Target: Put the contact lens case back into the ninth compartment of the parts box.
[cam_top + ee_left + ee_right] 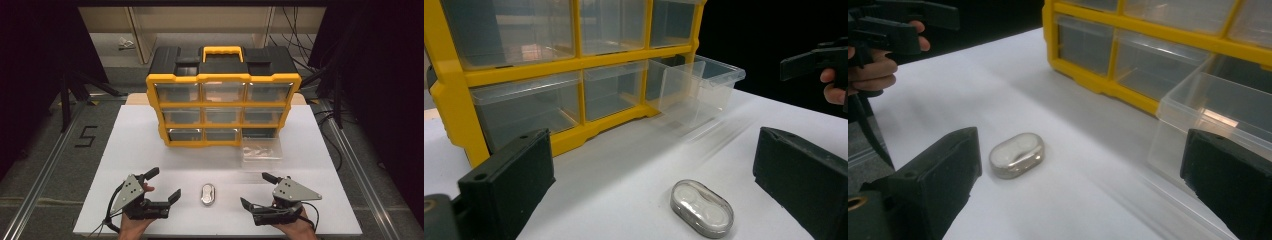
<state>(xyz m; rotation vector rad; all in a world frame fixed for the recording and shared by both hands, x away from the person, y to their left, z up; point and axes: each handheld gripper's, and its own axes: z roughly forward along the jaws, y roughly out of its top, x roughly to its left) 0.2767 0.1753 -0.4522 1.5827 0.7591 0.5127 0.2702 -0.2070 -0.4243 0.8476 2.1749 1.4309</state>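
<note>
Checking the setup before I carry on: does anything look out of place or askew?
One thing: the clear drawer at the organizer's bottom right is pulled out onto the white table, while the other drawers sit flush. The small metal case lies flat between the grippers, intact. Nothing spilled.

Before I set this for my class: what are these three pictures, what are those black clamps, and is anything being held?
A person sits at a white table with a hand-held two-jaw clamp in each hand: the left gripper and the right gripper. One camera looks down from above; one rides on each gripper, looking along its black jaws. On the table stand a yellow drawer organizer with one clear drawer pulled out, and a small silvery oval case between the grippers. Both grippers are open; nothing is held.
</note>
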